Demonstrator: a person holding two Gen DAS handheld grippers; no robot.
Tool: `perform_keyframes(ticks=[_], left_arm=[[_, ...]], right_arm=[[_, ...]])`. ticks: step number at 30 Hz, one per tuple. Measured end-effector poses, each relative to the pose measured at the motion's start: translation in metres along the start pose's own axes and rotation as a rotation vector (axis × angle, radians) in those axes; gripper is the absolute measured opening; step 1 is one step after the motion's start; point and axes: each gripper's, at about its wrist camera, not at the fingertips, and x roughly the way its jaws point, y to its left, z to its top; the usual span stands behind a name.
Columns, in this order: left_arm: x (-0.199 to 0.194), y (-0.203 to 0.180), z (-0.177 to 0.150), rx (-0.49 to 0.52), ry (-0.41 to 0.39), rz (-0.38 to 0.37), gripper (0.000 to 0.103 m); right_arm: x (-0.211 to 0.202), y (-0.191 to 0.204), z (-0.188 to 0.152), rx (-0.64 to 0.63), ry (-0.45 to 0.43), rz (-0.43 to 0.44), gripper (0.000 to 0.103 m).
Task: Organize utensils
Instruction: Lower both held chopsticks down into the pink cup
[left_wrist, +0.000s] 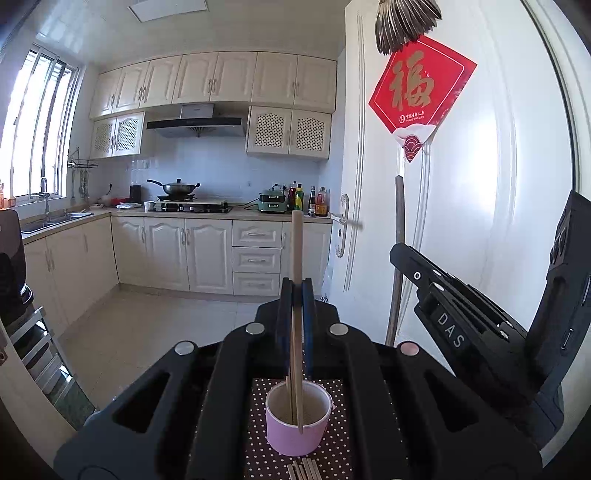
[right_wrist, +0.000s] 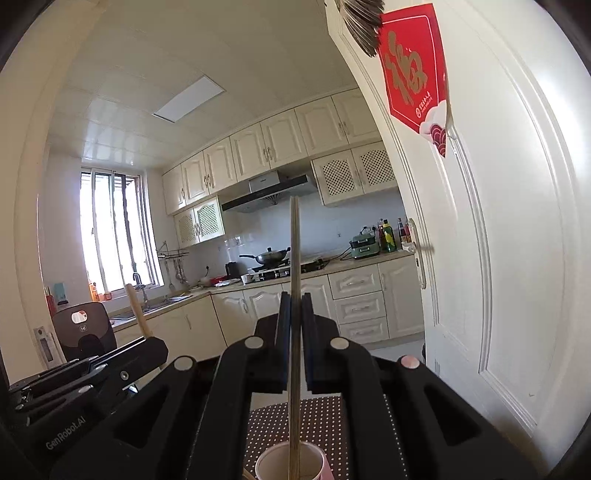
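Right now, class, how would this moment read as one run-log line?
left gripper: shut on wooden chopstick | right gripper: shut on grey chopstick | both tips over pink cup | spare chopsticks on dotted mat

Bright daylight from blown-out window (left_wrist: 33, 125), sharp focus, fisheye-bent dark corners

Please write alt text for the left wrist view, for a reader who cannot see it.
The left claw is shut on an upright wooden chopstick whose lower end stands in a pink cup on a dotted mat. The right claw is beside it, before a white door.
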Motion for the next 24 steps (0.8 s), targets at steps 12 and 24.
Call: perform_keyframes(ticks=[12, 24], left_arm=[[0.024, 0.006, 0.0, 0.014, 0.0, 0.018, 0.006], [0.065, 0.02, -0.028, -0.024, 0.086, 0.03, 0.006]], right_arm=[[0.029, 0.004, -0.011, -0.025, -0.031, -0.008, 0.005], [0.065, -0.014, -0.051, 0.029, 0.094, -0.037, 0.005]])
